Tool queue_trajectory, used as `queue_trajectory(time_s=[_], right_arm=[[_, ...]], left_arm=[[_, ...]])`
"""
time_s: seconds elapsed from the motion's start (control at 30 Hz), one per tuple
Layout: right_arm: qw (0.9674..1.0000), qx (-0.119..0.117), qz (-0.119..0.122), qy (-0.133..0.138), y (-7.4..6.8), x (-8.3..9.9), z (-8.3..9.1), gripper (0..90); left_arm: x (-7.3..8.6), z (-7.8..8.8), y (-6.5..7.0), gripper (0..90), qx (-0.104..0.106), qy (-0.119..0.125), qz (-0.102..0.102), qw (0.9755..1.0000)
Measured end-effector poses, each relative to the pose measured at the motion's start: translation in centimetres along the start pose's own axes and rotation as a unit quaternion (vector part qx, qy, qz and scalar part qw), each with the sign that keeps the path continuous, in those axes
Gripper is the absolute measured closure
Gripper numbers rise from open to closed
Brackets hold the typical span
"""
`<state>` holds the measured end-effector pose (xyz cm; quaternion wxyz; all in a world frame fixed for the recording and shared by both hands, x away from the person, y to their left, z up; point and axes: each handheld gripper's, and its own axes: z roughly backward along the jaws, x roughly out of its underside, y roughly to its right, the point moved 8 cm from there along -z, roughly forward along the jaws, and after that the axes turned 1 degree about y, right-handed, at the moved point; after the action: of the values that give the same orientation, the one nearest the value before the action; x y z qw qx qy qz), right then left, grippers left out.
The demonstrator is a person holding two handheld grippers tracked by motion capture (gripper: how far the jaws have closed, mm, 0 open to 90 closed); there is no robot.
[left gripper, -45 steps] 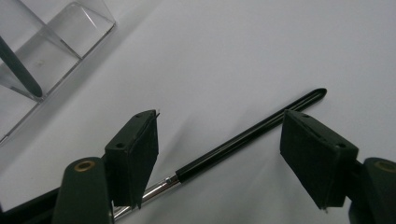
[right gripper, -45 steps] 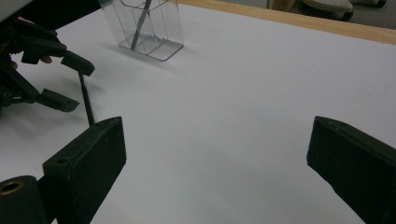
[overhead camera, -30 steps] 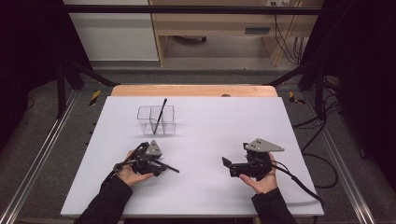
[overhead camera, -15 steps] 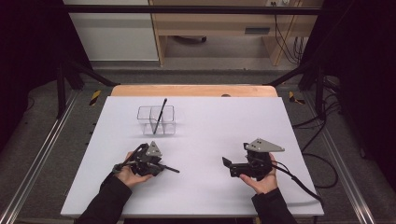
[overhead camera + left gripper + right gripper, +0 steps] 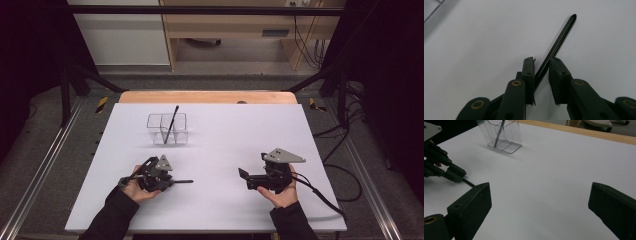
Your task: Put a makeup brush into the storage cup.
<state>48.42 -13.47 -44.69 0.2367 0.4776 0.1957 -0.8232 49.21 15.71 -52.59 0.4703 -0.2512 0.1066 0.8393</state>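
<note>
- The pen (image 5: 556,45) lies flat on the white bench (image 5: 225,130), near its front left, tip pointing toward the right gripper.
- The left gripper (image 5: 172,183) has its fingers (image 5: 529,72) narrow around the pen; they have just been closing, one on each side of the shaft, right against it.
- The right gripper (image 5: 243,176) rests well apart to the right, fingers (image 5: 471,205) wide with bare bench between them.
- A clear holder (image 5: 167,129) stands farther back, a second pen (image 5: 171,123) leaning in it.
</note>
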Motion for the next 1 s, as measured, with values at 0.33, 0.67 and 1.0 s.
queue_trajectory(time_s=[0.33,0.67,1.0], right_arm=[[1.0,-0.001,0.0,0.001,0.0,0.0,0.0,5.3],[1.0,-0.001,0.0,0.001,0.0,0.0,0.0,5.3],[1.0,-0.002,0.0,0.002,0.0,-0.1,0.1,5.4]], left_arm=[[0.1,0.3,0.6,79.4,0.012,-0.008,0.005,0.9999],[0.2,0.3,1.0,77.7,0.019,-0.014,-0.01,0.9997],[0.3,0.3,1.3,80.0,0.026,-0.02,0.003,0.9995]])
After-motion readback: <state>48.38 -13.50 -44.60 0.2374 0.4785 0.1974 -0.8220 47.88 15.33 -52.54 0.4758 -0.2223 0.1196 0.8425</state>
